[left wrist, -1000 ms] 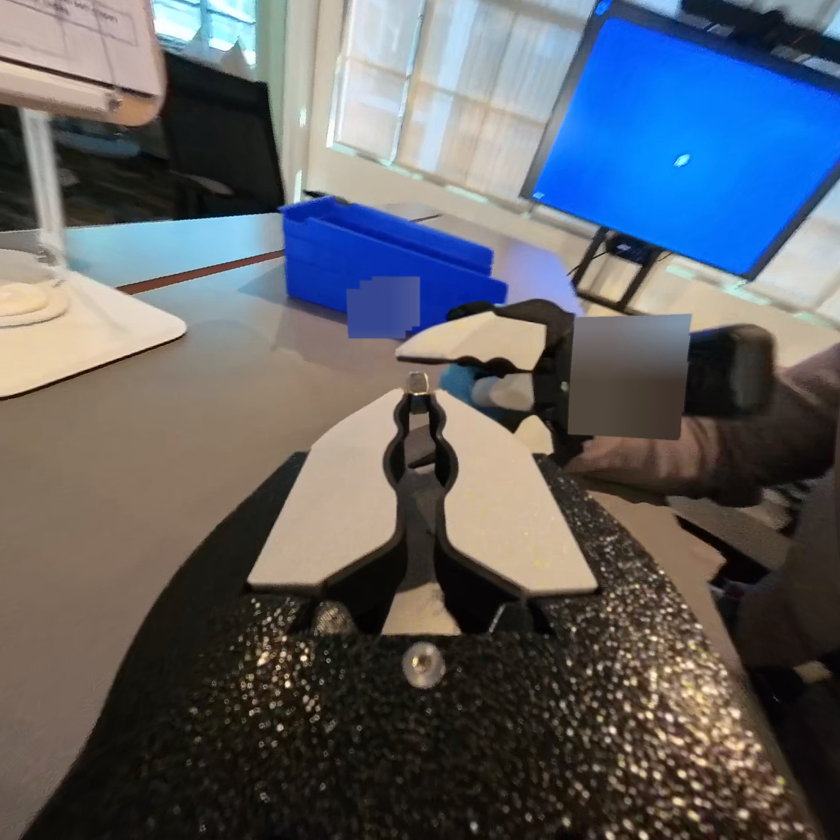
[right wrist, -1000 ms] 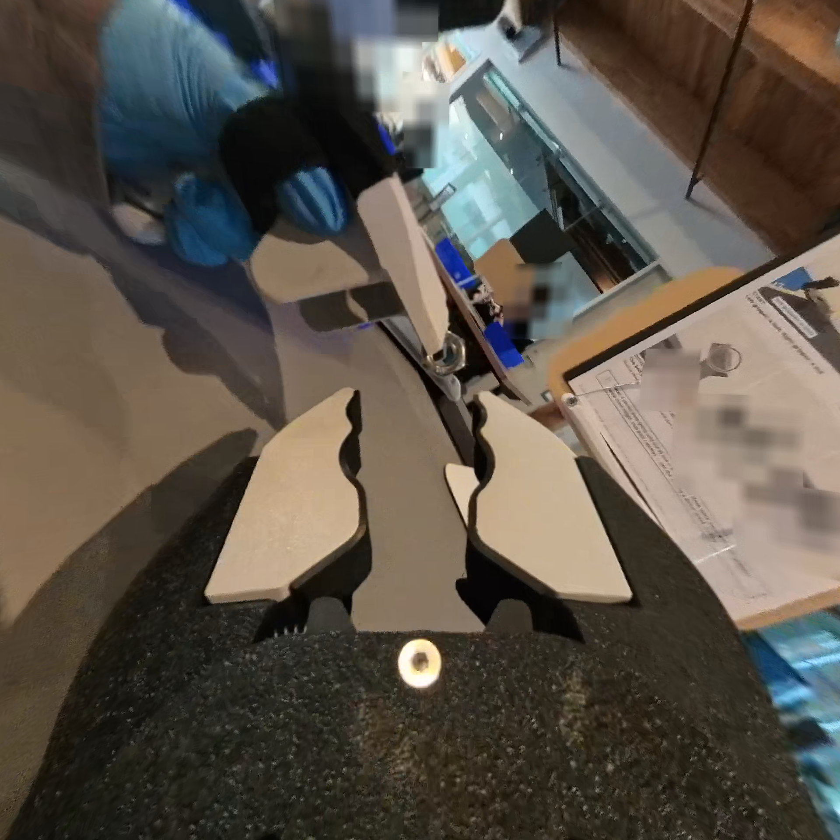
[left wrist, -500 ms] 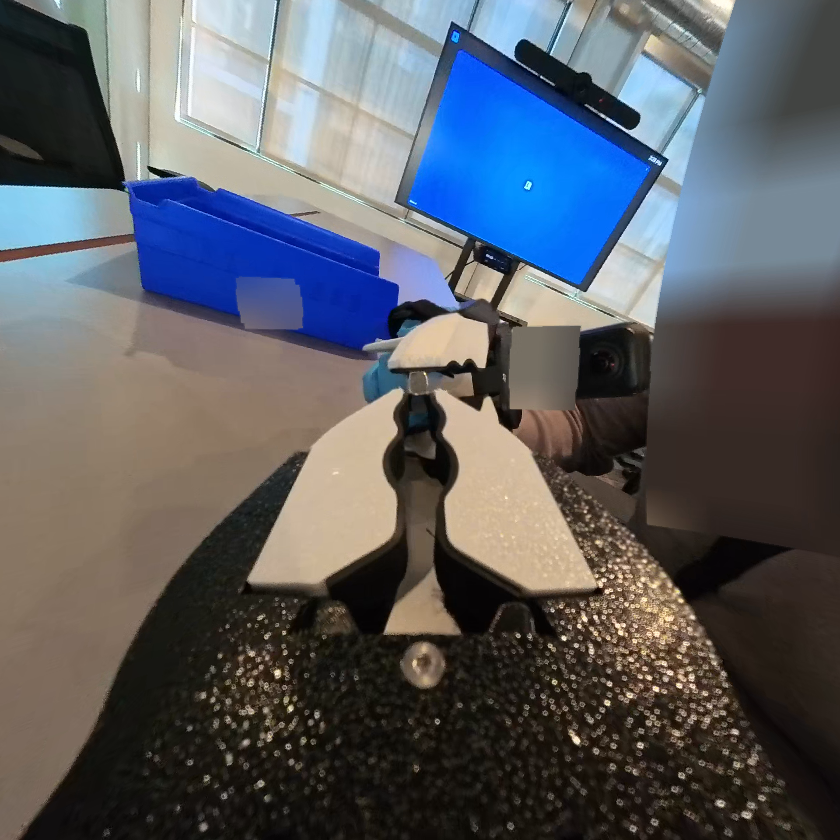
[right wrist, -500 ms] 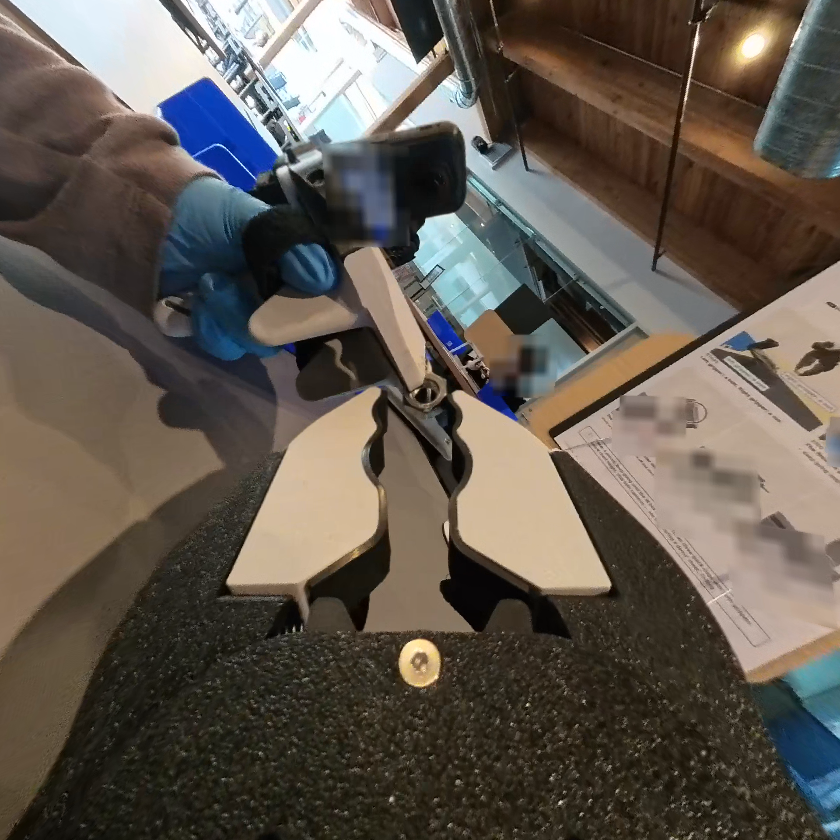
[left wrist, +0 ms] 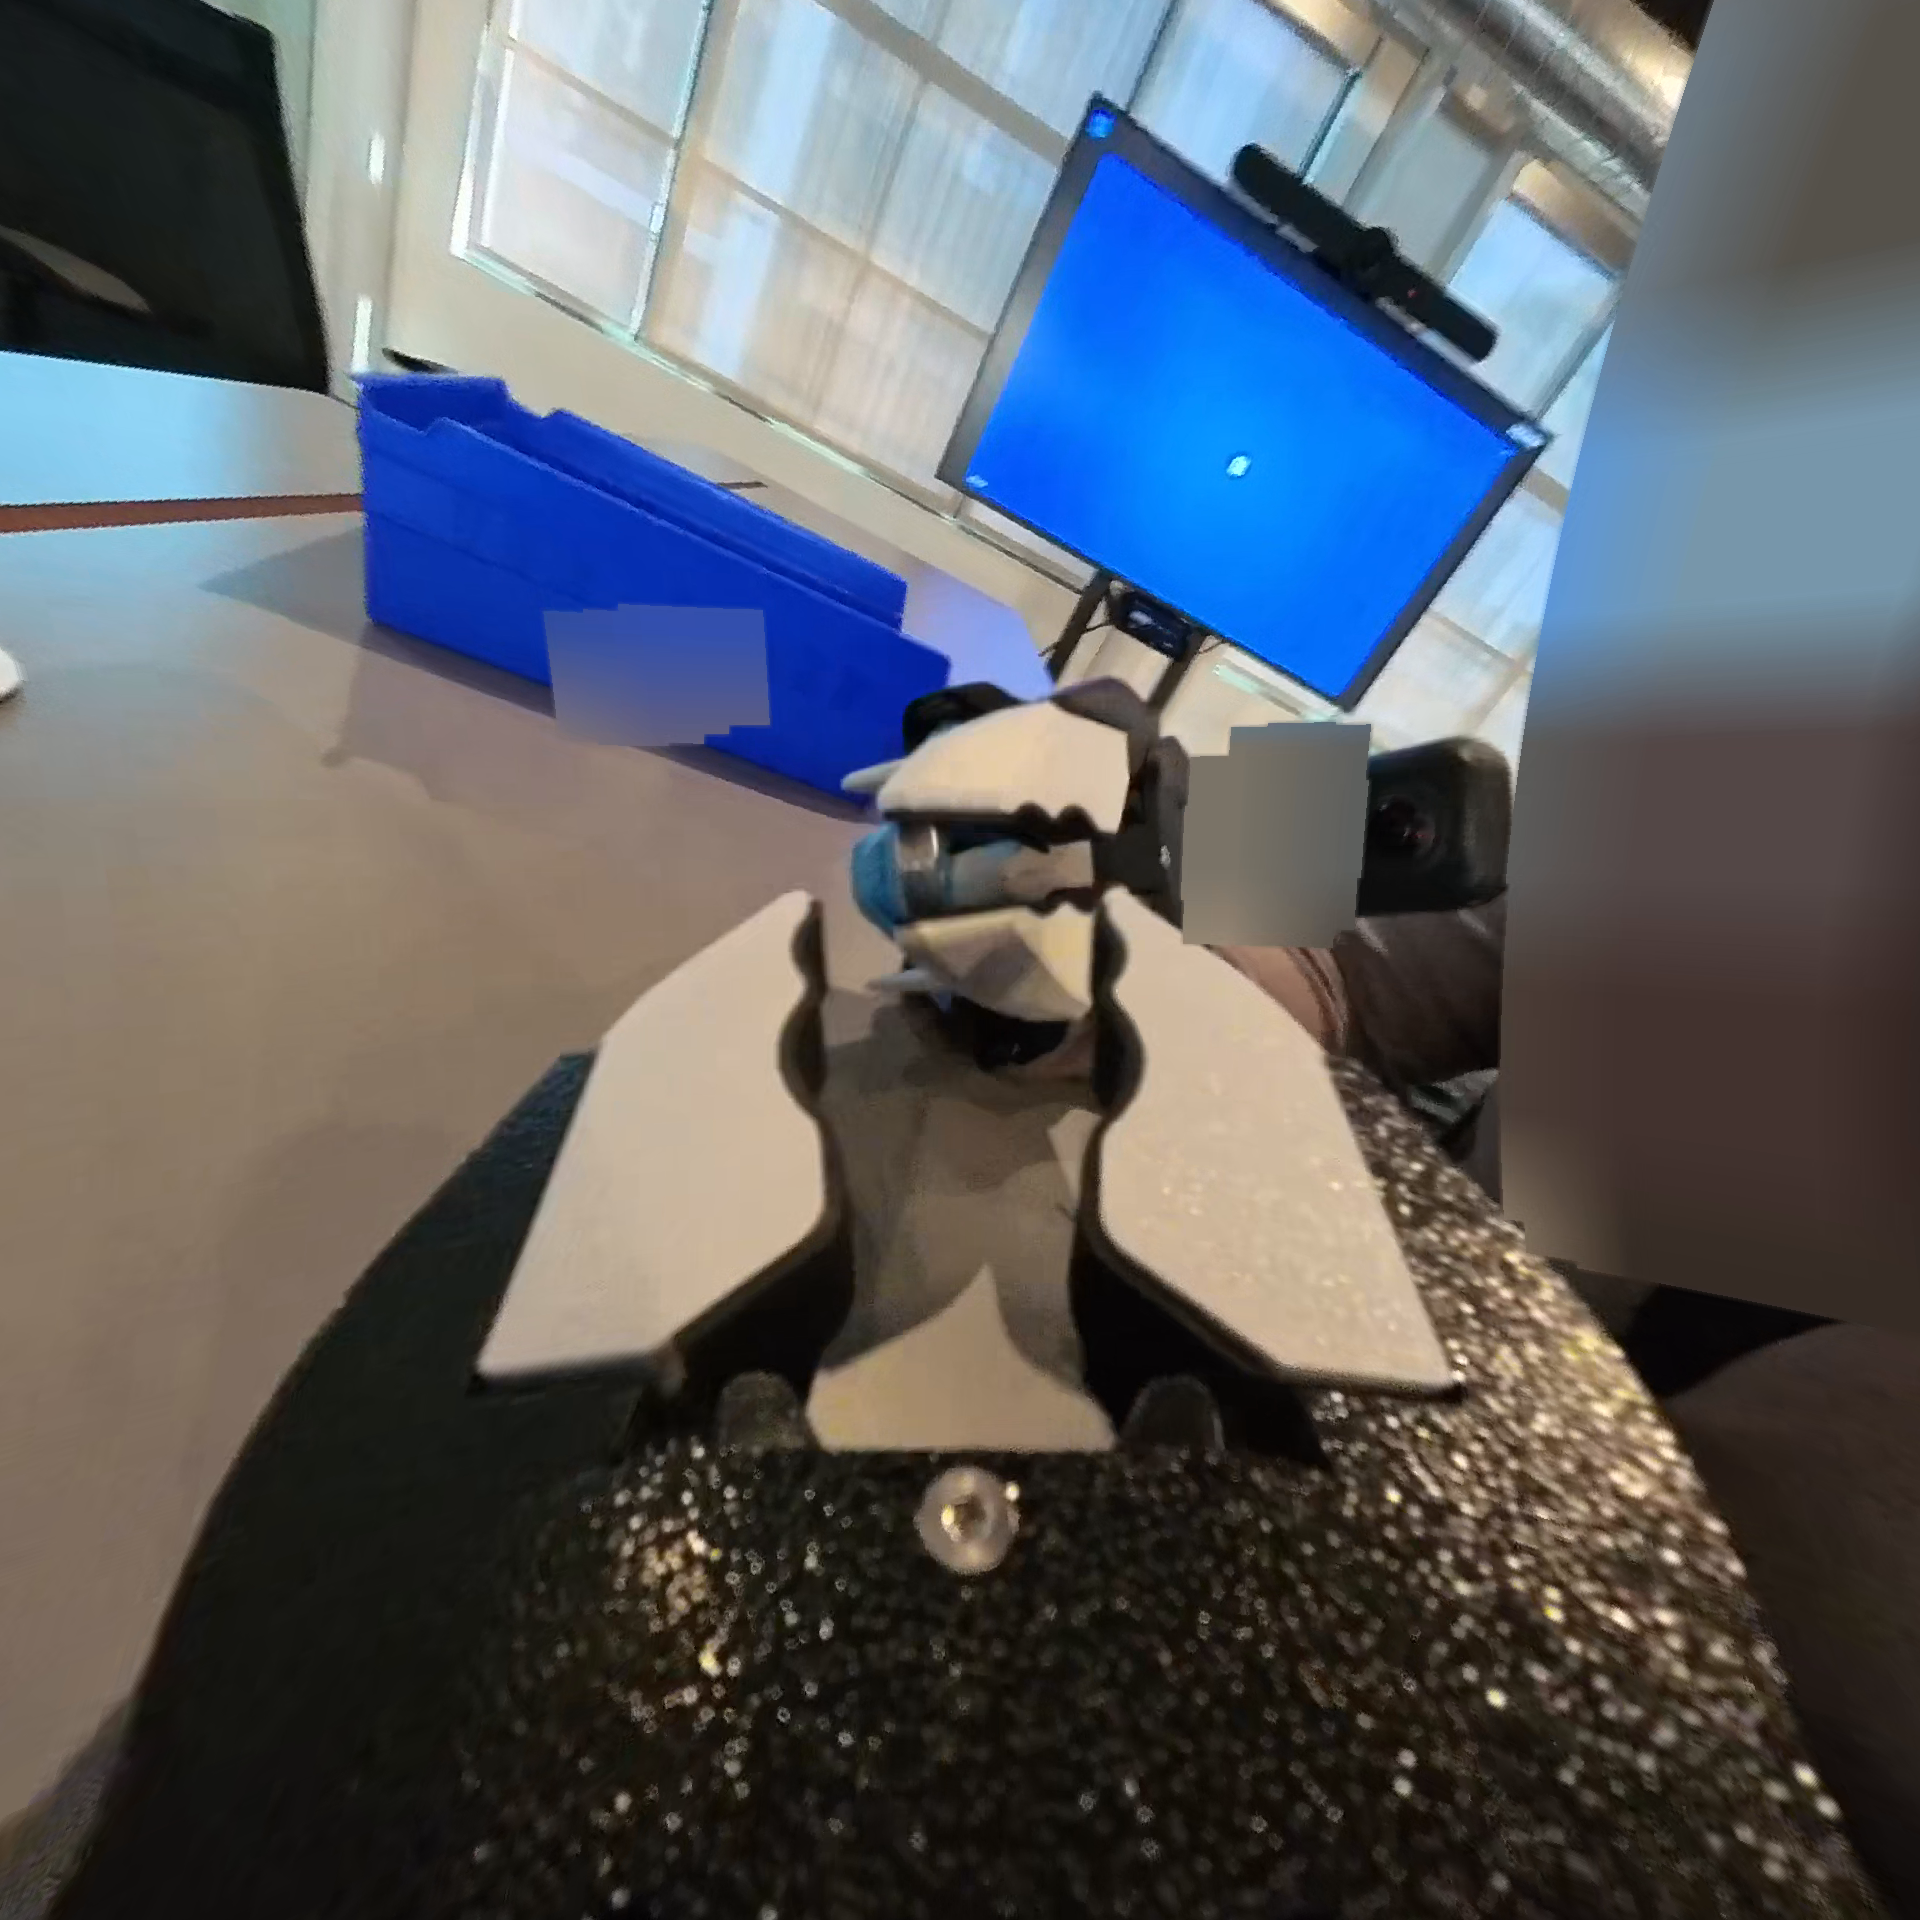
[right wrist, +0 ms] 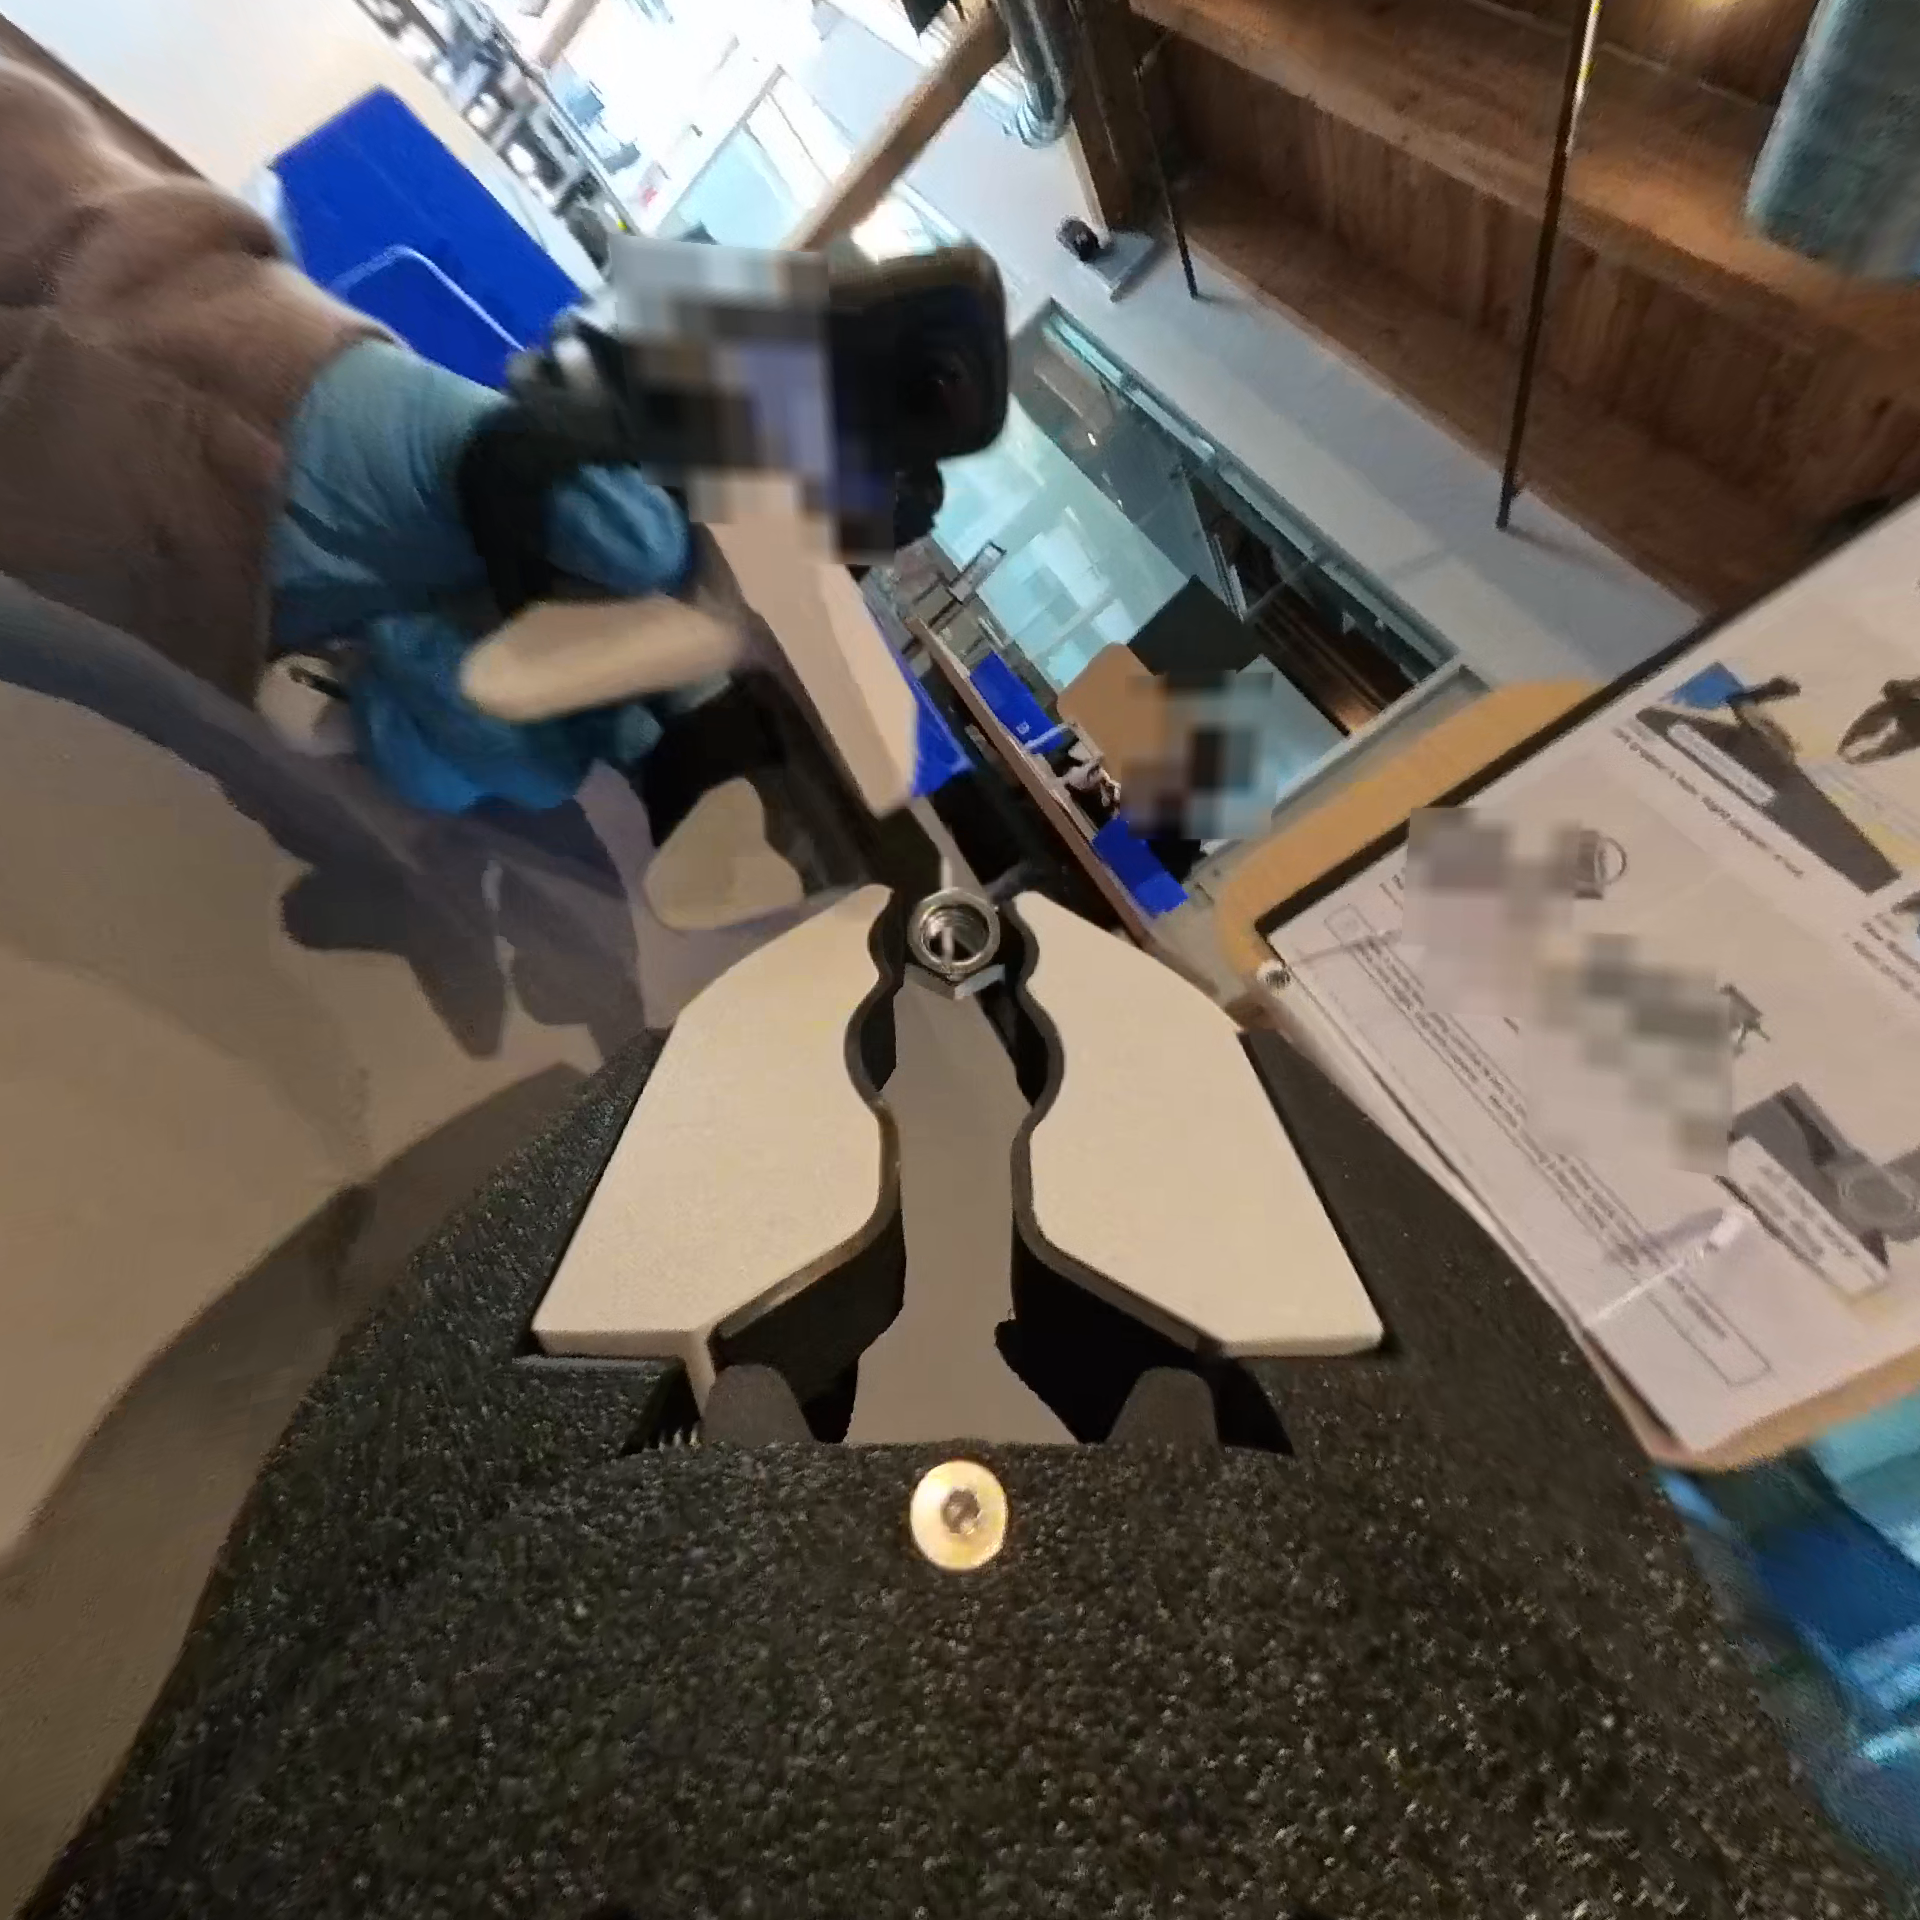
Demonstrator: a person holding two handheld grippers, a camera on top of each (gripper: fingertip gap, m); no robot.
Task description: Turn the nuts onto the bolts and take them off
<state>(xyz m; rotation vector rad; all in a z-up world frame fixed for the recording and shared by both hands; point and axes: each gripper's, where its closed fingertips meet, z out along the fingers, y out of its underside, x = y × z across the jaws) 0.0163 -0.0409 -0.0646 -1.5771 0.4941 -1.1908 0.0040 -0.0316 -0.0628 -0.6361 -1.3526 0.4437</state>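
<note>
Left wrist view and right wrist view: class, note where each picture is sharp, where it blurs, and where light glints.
Left wrist view: the nut and right gripper are smeared; sparkles glint on the black housing. Right wrist view: the nut at the fingers is crisp; the gloved hand and left gripper blur.

Two grippers show: the left gripper and the right gripper. One nut sits between the right gripper's fingertips. Behind that nut are one blue bin on the table, one monitor beyond the bin, and one printed sheet to the nut's right.
</note>
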